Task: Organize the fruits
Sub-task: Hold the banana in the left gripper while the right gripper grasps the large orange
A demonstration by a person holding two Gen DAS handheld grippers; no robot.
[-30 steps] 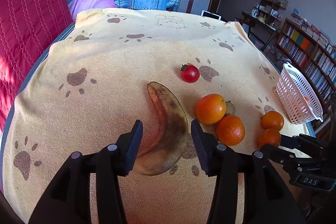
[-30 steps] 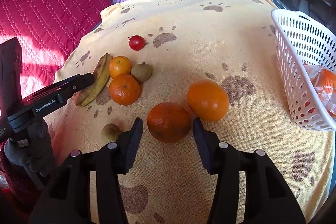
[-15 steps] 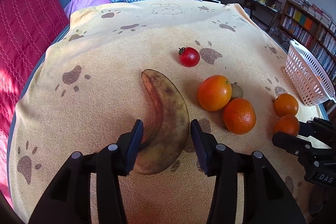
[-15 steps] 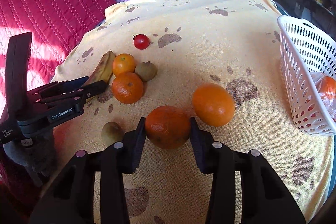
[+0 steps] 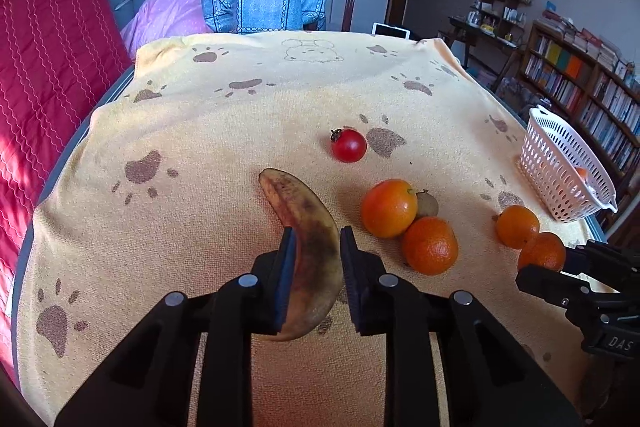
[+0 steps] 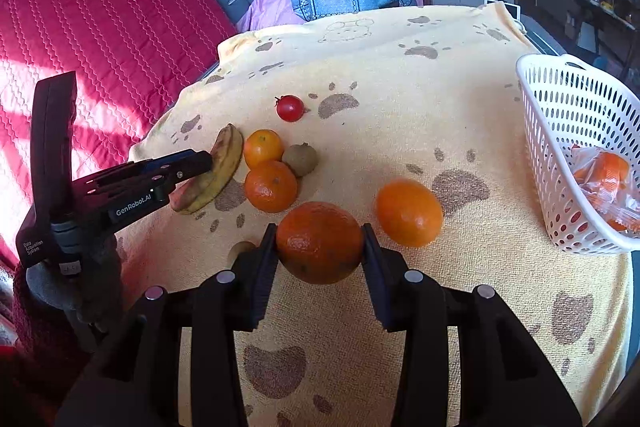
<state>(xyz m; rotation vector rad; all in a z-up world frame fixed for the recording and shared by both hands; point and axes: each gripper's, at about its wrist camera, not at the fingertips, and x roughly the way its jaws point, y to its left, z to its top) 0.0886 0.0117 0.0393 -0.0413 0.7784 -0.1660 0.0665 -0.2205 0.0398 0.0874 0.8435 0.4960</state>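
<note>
A: On the paw-print towel (image 6: 400,67), where's the held orange (image 6: 319,242)?

B: Clamped in the right gripper (image 6: 319,247); the white basket (image 6: 536,131) lies far right of it.

A: And the left gripper (image 5: 316,259)?

B: Pinching the banana (image 5: 308,239), whose length runs near-to-far, well left of the basket.

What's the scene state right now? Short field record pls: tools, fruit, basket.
left tool: shut on banana, fruit lying on the towel
right tool: shut on dark orange
loose oranges: one right of the held one; two beside the banana
kiwis: one touching those two oranges; a second mostly hidden behind the right tool
tomato: alone, farther back
basket: white, right edge, holds bagged orange fruit
surface: yellow paw-print towel
</note>
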